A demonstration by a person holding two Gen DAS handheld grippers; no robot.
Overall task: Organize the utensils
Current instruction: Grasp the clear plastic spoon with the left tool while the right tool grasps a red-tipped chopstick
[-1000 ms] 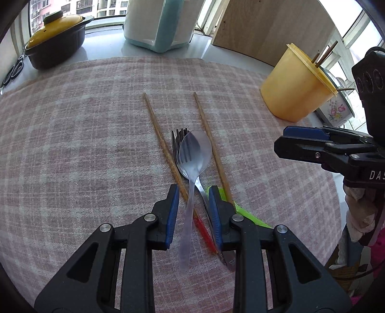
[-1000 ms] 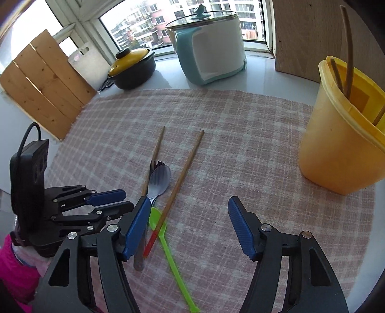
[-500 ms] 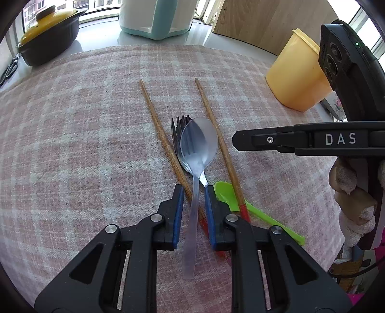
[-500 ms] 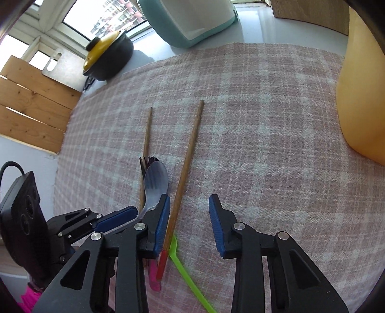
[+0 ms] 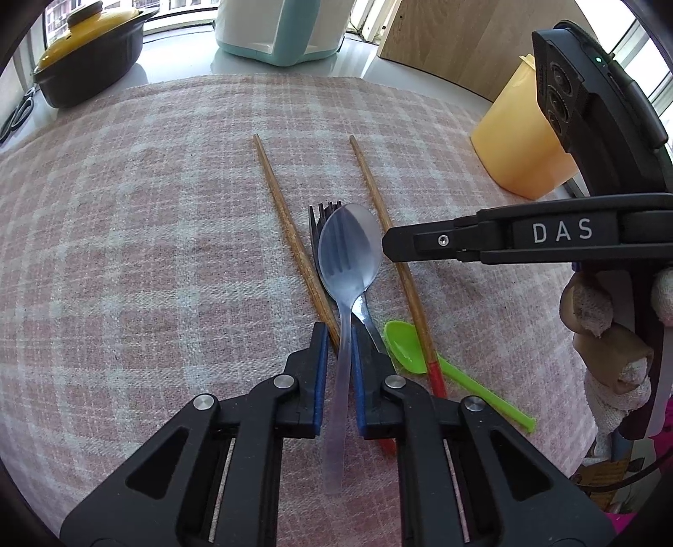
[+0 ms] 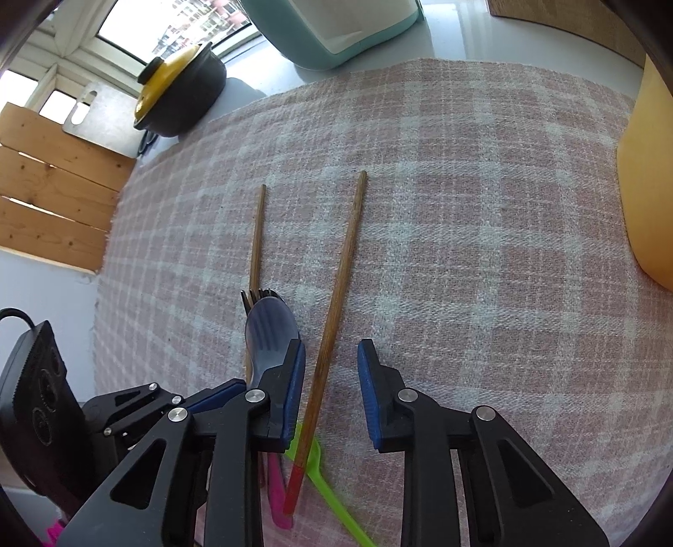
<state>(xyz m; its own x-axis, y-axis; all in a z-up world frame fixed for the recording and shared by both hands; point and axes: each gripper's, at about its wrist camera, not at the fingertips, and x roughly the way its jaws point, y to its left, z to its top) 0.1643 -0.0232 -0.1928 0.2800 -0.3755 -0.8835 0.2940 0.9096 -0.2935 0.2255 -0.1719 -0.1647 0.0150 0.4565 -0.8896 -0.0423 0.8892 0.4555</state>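
My left gripper is closing on the handle of a clear plastic spoon, with its blue pads against the handle. The spoon's bowl lies over a metal fork. A wooden chopstick lies on each side of them on the checked cloth. The right chopstick runs between the jaws of my right gripper, which are closing but not touching it. A green spoon lies under that chopstick's red end. The yellow utensil tub stands at the far right.
A black pot with a yellow lid and a teal-and-white appliance stand behind the cloth. A wooden board leans at the back right. Wooden slats lie beyond the cloth's left edge. A wrapped hand holds the right gripper.
My left jaws have narrowed onto the clear spoon's handle. The right gripper has come down and in over the right chopstick, and its jaws have narrowed around it.
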